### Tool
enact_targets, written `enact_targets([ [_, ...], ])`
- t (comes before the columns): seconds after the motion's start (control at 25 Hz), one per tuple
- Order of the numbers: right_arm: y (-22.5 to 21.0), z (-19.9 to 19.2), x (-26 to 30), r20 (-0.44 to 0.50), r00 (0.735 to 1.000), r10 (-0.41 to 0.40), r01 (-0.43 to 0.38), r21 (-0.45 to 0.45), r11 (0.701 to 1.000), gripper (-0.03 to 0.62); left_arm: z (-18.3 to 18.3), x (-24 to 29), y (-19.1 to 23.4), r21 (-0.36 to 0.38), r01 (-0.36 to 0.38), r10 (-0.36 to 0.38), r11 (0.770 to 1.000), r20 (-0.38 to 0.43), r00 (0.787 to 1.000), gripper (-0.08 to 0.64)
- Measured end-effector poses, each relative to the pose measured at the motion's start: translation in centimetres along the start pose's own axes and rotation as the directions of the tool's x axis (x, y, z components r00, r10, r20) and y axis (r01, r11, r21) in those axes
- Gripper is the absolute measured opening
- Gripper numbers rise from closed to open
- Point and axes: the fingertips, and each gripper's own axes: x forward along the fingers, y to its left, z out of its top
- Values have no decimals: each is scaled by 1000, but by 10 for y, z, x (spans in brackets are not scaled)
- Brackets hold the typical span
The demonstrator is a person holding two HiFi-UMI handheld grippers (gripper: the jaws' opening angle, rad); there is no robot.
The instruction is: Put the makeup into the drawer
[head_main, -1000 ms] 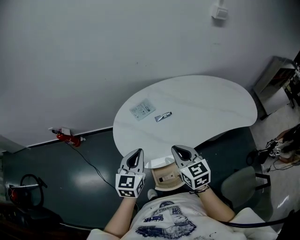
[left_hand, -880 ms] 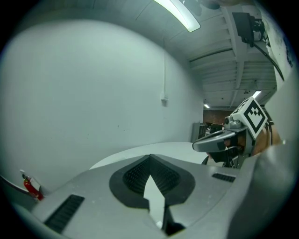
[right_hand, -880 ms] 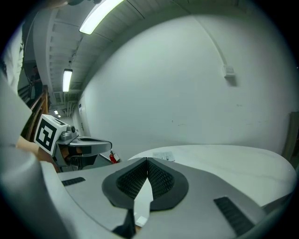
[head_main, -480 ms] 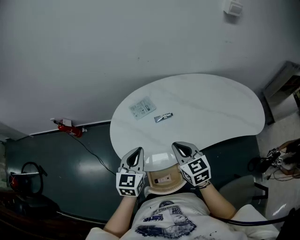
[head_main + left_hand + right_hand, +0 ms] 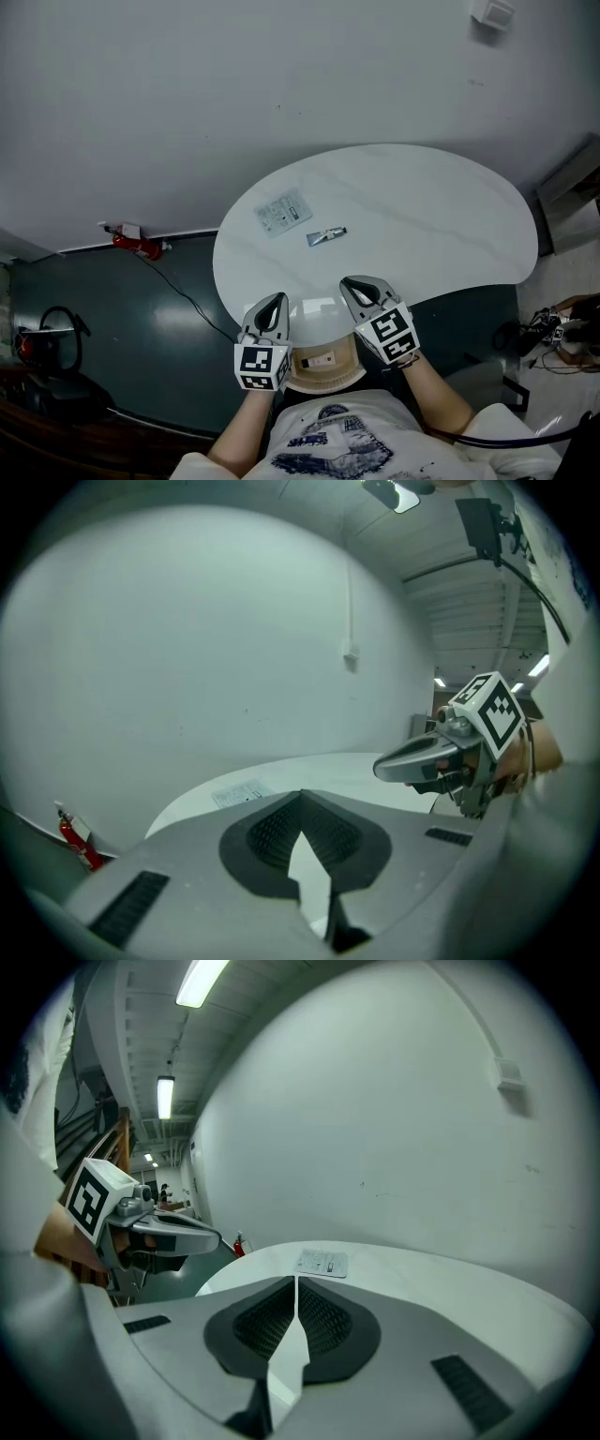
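A small silver makeup tube (image 5: 326, 236) lies on the round white table (image 5: 441, 216), with a flat pale packet (image 5: 284, 212) just left of it. Both grippers hover side by side over the table's near edge, well short of the tube. The left gripper (image 5: 273, 308) is shut and empty, and so is the right gripper (image 5: 360, 287). Between and below them a tan open drawer (image 5: 323, 362) sticks out from under the table. In the left gripper view the jaws (image 5: 302, 805) meet, with the packet (image 5: 242, 792) beyond. The right gripper view shows its closed jaws (image 5: 295, 1288) and the packet (image 5: 323, 1262).
A red fire extinguisher (image 5: 136, 244) lies on the dark floor by the wall, with a cable running from it toward the table. A black coiled object (image 5: 58, 330) sits at far left. A grey cabinet (image 5: 574, 187) and cluttered gear stand at the right.
Both grippers have moved forward and down, from in front of the table to over its near edge. The drawer now shows less, lying behind and below their tips. Both stayed shut.
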Motion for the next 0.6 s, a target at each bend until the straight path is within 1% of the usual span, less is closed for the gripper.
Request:
enact_targets([
  [0.16, -14, 3, 22, -11, 999, 39, -40, -48, 998, 23, -7, 15, 7, -16, -13, 13, 1000, -12, 1000, 46],
  [0.44, -37, 0, 53, -65, 994, 88, -95, -113, 989, 26, -14, 40, 21, -25, -29, 28, 999, -26, 999, 46],
  [0.6, -48, -5, 71, -101, 989, 110, -124, -141, 982, 43, -16, 55, 28, -39, -36, 34, 999, -33, 999, 46],
])
